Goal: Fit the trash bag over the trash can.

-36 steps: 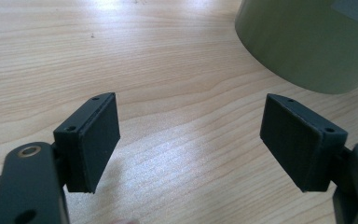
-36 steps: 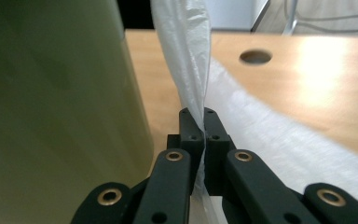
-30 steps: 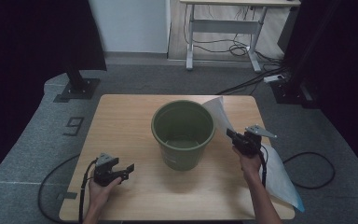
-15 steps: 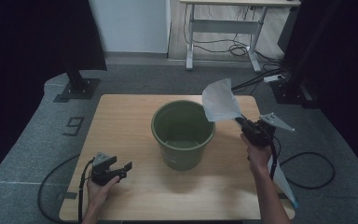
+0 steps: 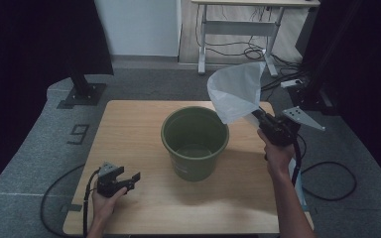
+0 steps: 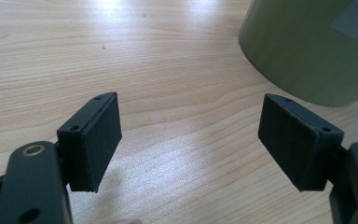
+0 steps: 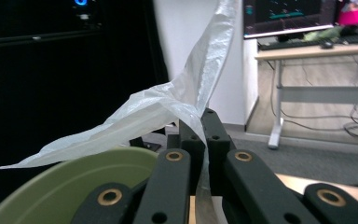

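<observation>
Standing near the middle of the wooden table (image 5: 129, 124), an olive-green bucket (image 5: 194, 144) was observed upright, its mouth open and its inside bare. The right gripper (image 5: 259, 118) was seen above the table's right part, just beside the bucket's rim on that side, and was held up in the person's right hand (image 5: 276, 154). Its jaws were found clenched on a thin, translucent white plastic bag (image 5: 237, 90). In the right gripper view the film of the bag (image 7: 186, 100) was recorded as pinched between the two black jaws, the right gripper (image 7: 204, 123) being closed flat against it, with the bucket's green rim (image 7: 70, 179) low at the left. From the pinch the bag was seen to fan upward and outward in a wide, crumpled sheet, raised clear of the table and reaching over the right edge of the bucket's mouth; it was not seen to touch the bucket. A further pale length of plastic was noted hanging below the right forearm at the table's right edge.

The left gripper (image 5: 121, 179) was seen at the table's near left corner, held low over the wood in the left hand (image 5: 105, 198), well apart from the bag. In the left gripper view the left gripper (image 6: 189, 135) was found released, jaws wide apart, bare tabletop between them, and the bucket's wall (image 6: 303, 51) ahead at the upper right.
</observation>
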`<action>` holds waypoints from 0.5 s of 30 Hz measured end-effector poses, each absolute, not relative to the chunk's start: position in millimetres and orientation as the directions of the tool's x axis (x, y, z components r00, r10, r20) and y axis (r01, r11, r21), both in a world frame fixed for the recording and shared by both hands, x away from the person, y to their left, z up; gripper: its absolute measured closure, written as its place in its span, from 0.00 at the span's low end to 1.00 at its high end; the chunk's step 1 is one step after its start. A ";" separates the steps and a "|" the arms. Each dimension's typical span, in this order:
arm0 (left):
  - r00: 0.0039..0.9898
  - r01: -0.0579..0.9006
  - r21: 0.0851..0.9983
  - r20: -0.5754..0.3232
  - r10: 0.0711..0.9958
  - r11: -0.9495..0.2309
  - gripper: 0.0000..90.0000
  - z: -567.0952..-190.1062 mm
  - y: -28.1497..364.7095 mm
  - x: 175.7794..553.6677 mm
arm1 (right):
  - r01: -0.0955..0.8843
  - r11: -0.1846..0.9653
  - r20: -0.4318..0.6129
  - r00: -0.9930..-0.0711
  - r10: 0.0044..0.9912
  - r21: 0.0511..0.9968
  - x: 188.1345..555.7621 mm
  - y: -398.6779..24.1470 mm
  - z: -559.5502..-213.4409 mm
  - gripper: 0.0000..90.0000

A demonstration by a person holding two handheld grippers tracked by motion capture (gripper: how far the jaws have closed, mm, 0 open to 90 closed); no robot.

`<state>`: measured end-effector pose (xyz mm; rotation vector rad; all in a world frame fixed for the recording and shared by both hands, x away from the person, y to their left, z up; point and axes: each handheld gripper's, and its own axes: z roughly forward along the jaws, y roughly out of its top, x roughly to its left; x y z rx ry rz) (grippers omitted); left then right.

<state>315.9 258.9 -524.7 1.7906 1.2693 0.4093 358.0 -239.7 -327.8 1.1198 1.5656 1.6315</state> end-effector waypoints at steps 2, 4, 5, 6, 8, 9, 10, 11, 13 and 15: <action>0.425 0.594 0.799 -0.213 0.879 -0.093 0.23 -524.8 259.2 315.9 | 0.109 -0.104 0.144 -0.486 0.862 0.989 355.4 -228.6 -317.9 0.98; 0.427 0.594 0.799 -0.214 0.878 -0.094 0.23 -524.8 259.3 315.9 | 0.109 -0.101 0.142 -0.514 0.846 0.989 353.6 -219.1 -314.9 0.98; 0.428 0.594 0.799 -0.214 0.878 -0.095 0.23 -524.8 259.2 315.8 | 0.115 -0.090 0.138 -0.531 0.836 0.989 352.5 -213.3 -314.8 0.98; 0.428 0.594 0.799 -0.214 0.878 -0.095 0.23 -524.8 259.2 315.8 | 0.115 -0.090 0.138 -0.531 0.836 0.989 352.5 -213.3 -314.8 0.98; 0.429 0.593 0.799 -0.214 0.878 -0.095 0.23 -524.5 259.6 315.5 | 0.113 -0.053 0.107 -0.553 0.826 0.992 349.5 -201.2 -317.3 0.98; 0.427 0.593 0.800 -0.217 0.878 -0.091 0.23 -524.0 260.8 315.4 | 0.126 -0.031 0.099 -0.579 0.809 0.991 346.4 -190.9 -323.4 0.98; 0.427 0.593 0.800 -0.217 0.878 -0.091 0.23 -524.0 260.8 315.4 | 0.126 -0.031 0.099 -0.579 0.809 0.991 346.4 -190.9 -323.4 0.98; 0.425 0.594 0.800 -0.219 0.878 -0.088 0.23 -523.8 262.0 315.5 | 0.157 -0.014 0.108 -0.610 0.785 0.988 344.3 -181.7 -334.4 0.98; 0.424 0.596 0.798 -0.219 0.879 -0.089 0.24 -524.1 262.4 315.7 | 0.171 0.016 0.096 -0.622 0.777 0.985 342.0 -174.9 -346.9 0.98; 0.424 0.597 0.797 -0.219 0.879 -0.089 0.23 -524.6 261.7 315.9 | 0.195 0.017 0.113 -0.632 0.767 0.981 341.4 -172.1 -357.9 0.98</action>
